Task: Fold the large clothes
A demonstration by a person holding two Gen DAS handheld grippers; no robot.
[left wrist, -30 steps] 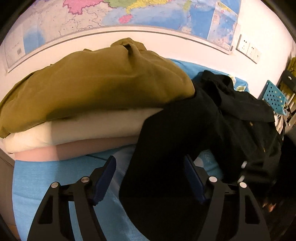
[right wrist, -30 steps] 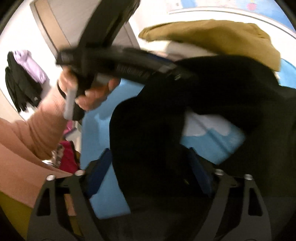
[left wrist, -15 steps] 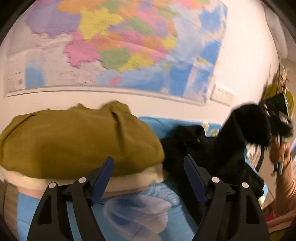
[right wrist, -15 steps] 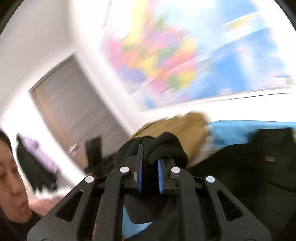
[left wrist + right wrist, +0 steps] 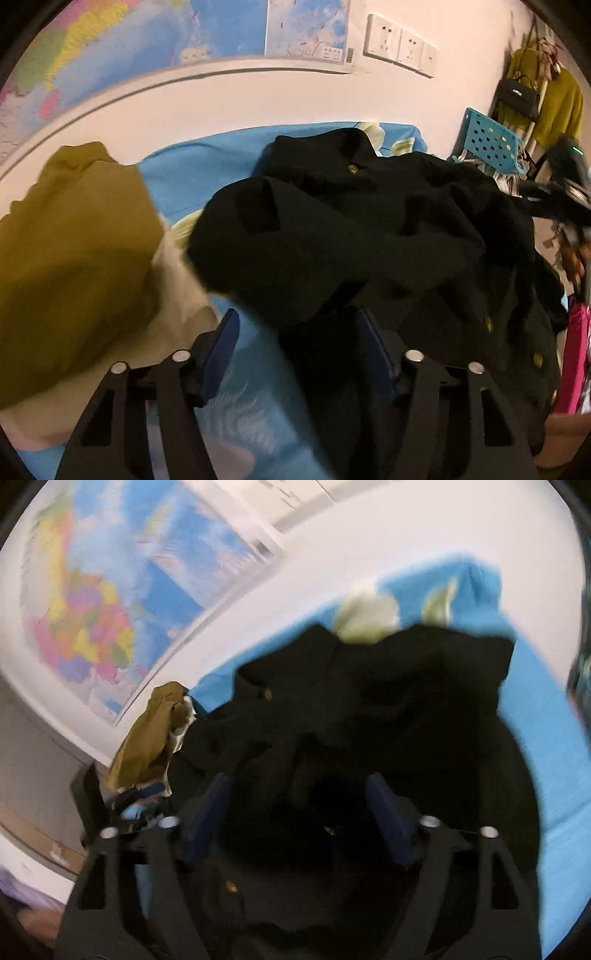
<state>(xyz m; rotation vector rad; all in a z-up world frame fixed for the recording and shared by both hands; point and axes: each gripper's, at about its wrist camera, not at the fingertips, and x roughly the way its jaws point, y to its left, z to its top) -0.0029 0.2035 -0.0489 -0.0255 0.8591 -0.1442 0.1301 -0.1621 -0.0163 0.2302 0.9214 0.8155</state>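
Since half a second ago the right gripper has let go of the bunched black fabric, and its jaws are opening over it. At the left, the folded mustard-yellow garment sits on cream and pink ones, a finished stack kept clear of the work. In the middle, the left gripper is closing its jaws with an edge of the black gold-buttoned coat between them, not yet pinched. The coat lies rumpled on the blue bedsheet, probably dropped there for spreading.
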